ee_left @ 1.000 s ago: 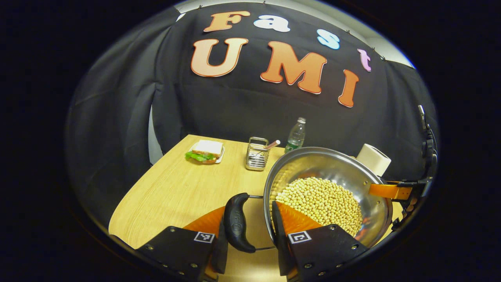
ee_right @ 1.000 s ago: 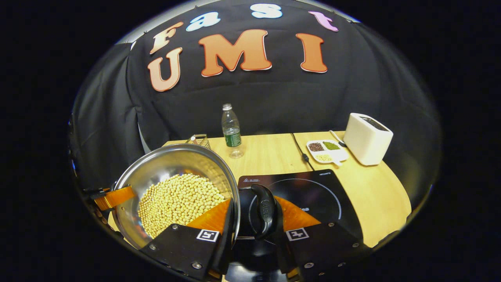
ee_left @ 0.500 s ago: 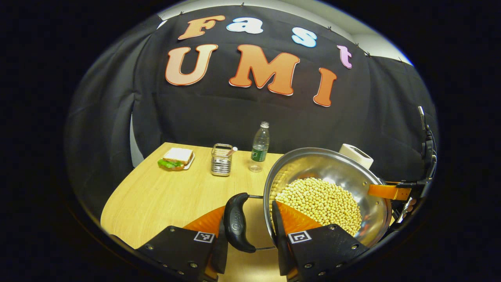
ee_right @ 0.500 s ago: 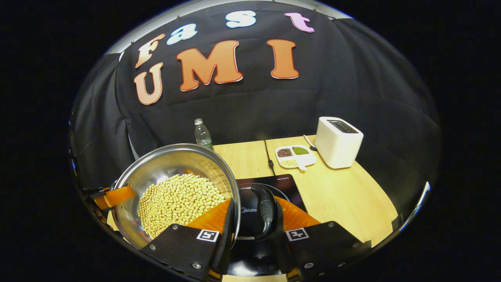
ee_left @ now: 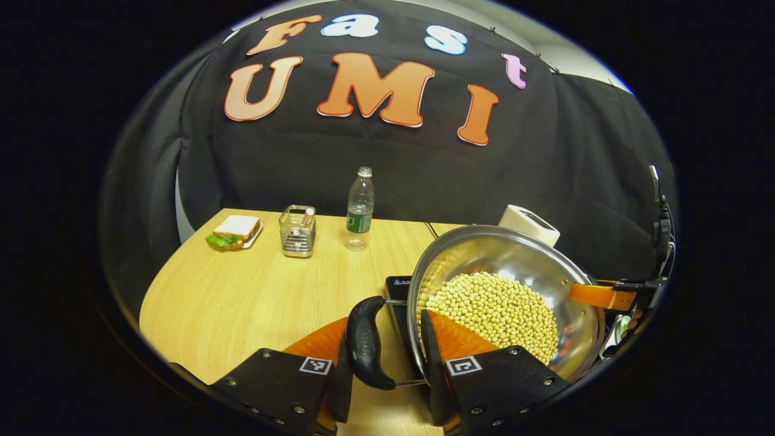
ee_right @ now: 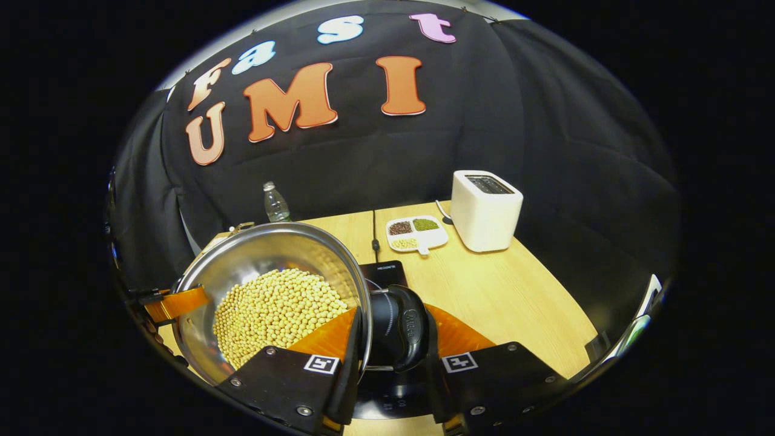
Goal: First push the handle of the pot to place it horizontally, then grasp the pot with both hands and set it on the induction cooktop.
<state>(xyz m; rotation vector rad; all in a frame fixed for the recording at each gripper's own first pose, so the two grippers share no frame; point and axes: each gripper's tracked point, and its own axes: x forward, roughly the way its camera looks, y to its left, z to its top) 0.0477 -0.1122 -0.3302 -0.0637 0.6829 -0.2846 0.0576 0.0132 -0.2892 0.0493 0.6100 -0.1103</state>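
Observation:
A steel pot full of pale beans hangs above the wooden table, held by both side handles. In the left gripper view my left gripper is shut on the black pot handle, one finger outside the handle and the other inside the rim. In the right gripper view my right gripper is shut the same way on the opposite black handle of the pot. The black induction cooktop lies under the pot, and its corner peeks out beneath the rim. The right gripper also appears across the pot.
A sandwich plate, a metal holder and a water bottle stand along the back left of the table. At the back right are a white toaster, a divided dish and the cooktop's cable.
Both grippers have carried the pot rightward across the table. The cooktop now lies largely beneath the pot, and the sandwich, holder and bottle have drifted left in the left gripper view.

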